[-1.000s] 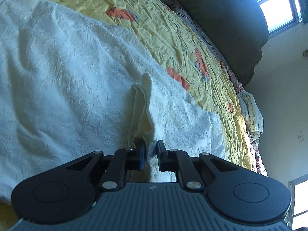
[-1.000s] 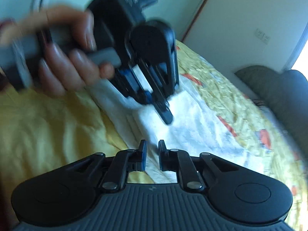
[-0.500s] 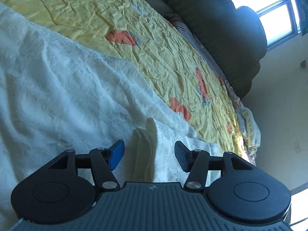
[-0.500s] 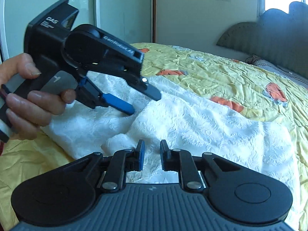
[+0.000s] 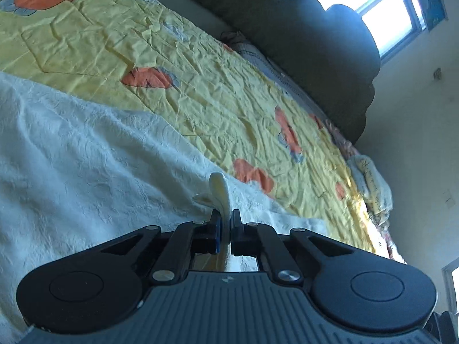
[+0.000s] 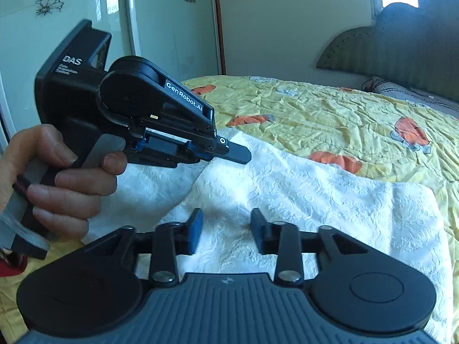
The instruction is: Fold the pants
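Grip regained: the left gripper [image 5: 225, 229], jaws spread wide half a second earlier, has just closed on a raised fold of the white pants [image 5: 86, 172], while the right gripper [image 6: 226, 229] has just opened — its jaws apart over the cloth, nothing pinched. A fresh hold for the next fold, likely. The pants lie spread on a yellow bedspread [image 6: 330, 114] — padded headboard [image 6: 401, 43] and window [image 5: 381, 8] behind.

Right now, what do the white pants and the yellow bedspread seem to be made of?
White pants: soft woven cloth, probably cotton, matte, with a raised embossed pattern. Yellow bedspread: thin, smooth printed fabric, matte; fine creases and stitched lines suggest light quilted cotton or a blend. Neither is certain.
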`<control>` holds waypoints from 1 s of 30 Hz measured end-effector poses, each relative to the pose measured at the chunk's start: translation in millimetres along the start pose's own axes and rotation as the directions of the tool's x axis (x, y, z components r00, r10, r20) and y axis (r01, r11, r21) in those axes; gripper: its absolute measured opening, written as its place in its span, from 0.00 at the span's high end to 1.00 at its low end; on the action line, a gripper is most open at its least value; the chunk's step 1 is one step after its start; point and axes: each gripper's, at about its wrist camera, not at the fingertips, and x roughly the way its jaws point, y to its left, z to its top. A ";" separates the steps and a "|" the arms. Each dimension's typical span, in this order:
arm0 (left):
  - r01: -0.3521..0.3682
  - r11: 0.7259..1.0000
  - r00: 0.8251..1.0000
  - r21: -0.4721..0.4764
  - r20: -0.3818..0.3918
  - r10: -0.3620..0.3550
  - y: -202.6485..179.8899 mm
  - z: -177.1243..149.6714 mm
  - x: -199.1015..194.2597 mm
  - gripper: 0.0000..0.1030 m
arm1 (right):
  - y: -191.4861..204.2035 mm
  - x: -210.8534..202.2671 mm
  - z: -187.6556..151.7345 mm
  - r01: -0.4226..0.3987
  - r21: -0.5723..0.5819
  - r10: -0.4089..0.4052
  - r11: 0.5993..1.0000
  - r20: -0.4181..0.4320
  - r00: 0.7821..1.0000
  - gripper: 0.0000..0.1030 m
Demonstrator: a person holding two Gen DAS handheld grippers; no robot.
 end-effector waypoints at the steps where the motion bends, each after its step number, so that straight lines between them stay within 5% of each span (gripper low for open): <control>1: -0.035 0.999 0.999 0.015 -0.010 0.036 0.6 -1.3 4.1 0.94 | -1.4 4.2 -1.9 0.015 0.011 -0.015 1.000 -0.018 1.000 0.44; 5: -0.127 0.987 0.991 0.099 0.046 0.123 -6.2 -9.4 -5.8 0.66 | -4.4 -8.1 -2.7 0.004 0.063 -0.006 0.998 0.026 1.000 0.44; 9: -0.281 0.931 0.955 0.234 0.162 0.247 -20.0 -15.9 -22.2 0.47 | -2.0 -12.4 -5.6 0.034 0.038 -0.035 0.999 0.017 0.999 0.44; 13: -0.401 0.865 0.911 0.301 0.229 0.343 -21.9 -23.7 -32.6 0.42 | -4.0 -5.4 -16.3 0.066 0.063 -0.067 0.996 0.012 0.998 0.37; 21: -0.510 0.806 0.856 0.300 0.271 0.440 -1.1 -33.1 -43.5 0.32 | -9.9 -1.9 -20.5 0.093 0.112 -0.096 0.989 0.016 0.995 0.17; 30: -0.527 0.768 0.847 0.364 0.302 0.437 3.1 -48.2 -37.2 0.20 | -10.4 -0.8 -21.1 0.110 0.126 -0.112 0.986 0.006 0.994 0.09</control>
